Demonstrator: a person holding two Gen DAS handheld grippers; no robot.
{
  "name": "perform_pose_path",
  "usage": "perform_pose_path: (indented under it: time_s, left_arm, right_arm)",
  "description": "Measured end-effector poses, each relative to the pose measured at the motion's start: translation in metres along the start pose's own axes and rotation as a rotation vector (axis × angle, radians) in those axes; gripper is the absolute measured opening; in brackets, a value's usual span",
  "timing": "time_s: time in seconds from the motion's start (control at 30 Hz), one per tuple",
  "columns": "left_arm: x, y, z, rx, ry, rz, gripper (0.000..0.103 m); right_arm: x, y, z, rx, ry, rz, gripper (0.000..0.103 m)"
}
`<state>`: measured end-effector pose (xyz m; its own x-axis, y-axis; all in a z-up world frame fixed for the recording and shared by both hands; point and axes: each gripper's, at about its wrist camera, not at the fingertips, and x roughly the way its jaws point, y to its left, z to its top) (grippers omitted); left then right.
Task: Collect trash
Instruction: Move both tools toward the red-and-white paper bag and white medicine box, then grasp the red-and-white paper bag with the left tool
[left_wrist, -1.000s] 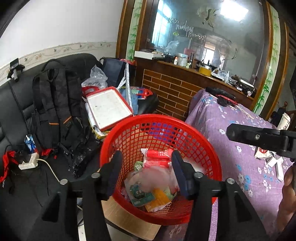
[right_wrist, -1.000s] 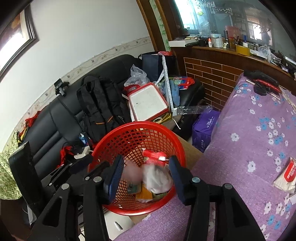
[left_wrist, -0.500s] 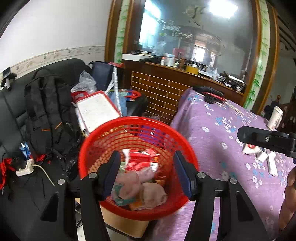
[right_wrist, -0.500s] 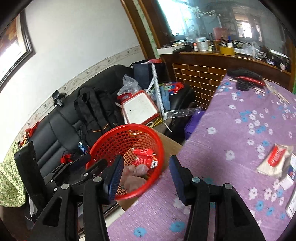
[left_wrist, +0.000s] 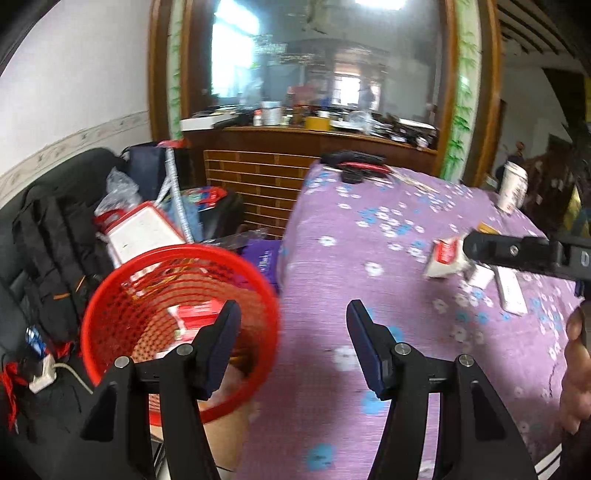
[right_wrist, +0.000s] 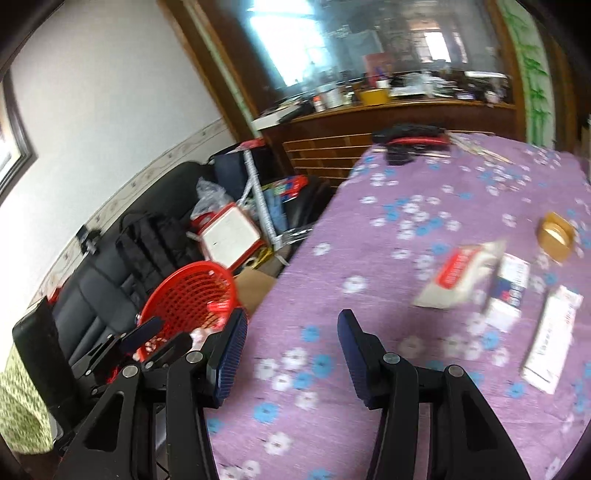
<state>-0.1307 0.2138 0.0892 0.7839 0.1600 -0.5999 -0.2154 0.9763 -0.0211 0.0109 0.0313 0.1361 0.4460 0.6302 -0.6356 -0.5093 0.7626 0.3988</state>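
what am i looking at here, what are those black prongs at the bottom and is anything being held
The black prongs are two-finger grippers that a person holds, one in each hand, each with a camera looking along its fingers. One picture comes from the left gripper, the other from the right gripper. Both are empty; the left one's jaws are opening. Below lies a purple flowered tablecloth with trash on it: a white and red wrapper, a small box and a long white packet. The red basket beside the table already holds trash.
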Motion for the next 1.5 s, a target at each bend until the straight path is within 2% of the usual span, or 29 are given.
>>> perform_pose_path:
  time_s: [0.17,0.27,0.43,0.53,0.63,0.7,0.8,0.87,0.93,1.13,1.17,1.2,1.23,1.37,1.5]
  left_arm:
    - [0.004,-0.047,0.005,0.089,0.017,-0.046,0.061]
    - [0.007,-0.077,0.010,0.157,0.027,-0.081,0.068]
    - [0.025,-0.136,0.025,0.309,0.053,-0.122,0.074]
    - [0.049,-0.165,0.034,0.353,0.097,-0.147,0.074]
    - [0.078,-0.188,0.038,0.393,0.156,-0.158,0.074]
    - [0.104,-0.202,0.043,0.430,0.181,-0.128,0.074]
    - [0.131,-0.216,0.047,0.456,0.210,-0.100,0.074]
    - [0.145,-0.223,0.047,0.486,0.231,-0.111,0.074]
    - [0.160,-0.230,0.048,0.522,0.225,-0.074,0.074]
    - [0.199,-0.229,0.056,0.472,0.255,-0.083,0.072]
    - [0.204,-0.229,0.055,0.456,0.263,-0.091,0.061]
    - [0.209,-0.227,0.055,0.434,0.283,-0.101,0.045]
    - [0.214,-0.227,0.055,0.415,0.299,-0.102,0.040]
    - [0.214,-0.220,0.055,0.343,0.275,-0.103,0.038]
    - [0.196,-0.203,0.054,0.246,0.248,-0.112,0.038]
  right_arm:
    - [-0.034,-0.052,0.005,0.072,-0.058,-0.065,0.055]
    - [-0.060,-0.087,0.008,0.079,-0.096,-0.117,0.055]
    - [-0.086,-0.153,0.014,0.097,-0.082,-0.232,0.055]
    - [-0.091,-0.187,0.018,0.135,-0.068,-0.267,0.055]
    - [-0.090,-0.216,0.017,0.168,-0.059,-0.277,0.055]
    - [-0.085,-0.228,0.015,0.186,-0.062,-0.275,0.055]
    - [-0.080,-0.247,0.010,0.247,-0.097,-0.224,0.055]
    - [-0.075,-0.258,0.006,0.286,-0.112,-0.171,0.055]
    - [-0.070,-0.264,0.003,0.303,-0.108,-0.152,0.055]
    - [-0.066,-0.268,0.000,0.298,-0.108,-0.126,0.055]
    - [-0.066,-0.267,0.000,0.296,-0.109,-0.128,0.055]
    - [-0.065,-0.267,-0.001,0.293,-0.106,-0.128,0.055]
    - [-0.064,-0.267,-0.002,0.289,-0.103,-0.126,0.055]
    - [-0.059,-0.268,-0.003,0.278,-0.091,-0.142,0.055]
    - [-0.055,-0.265,-0.003,0.245,-0.089,-0.180,0.055]
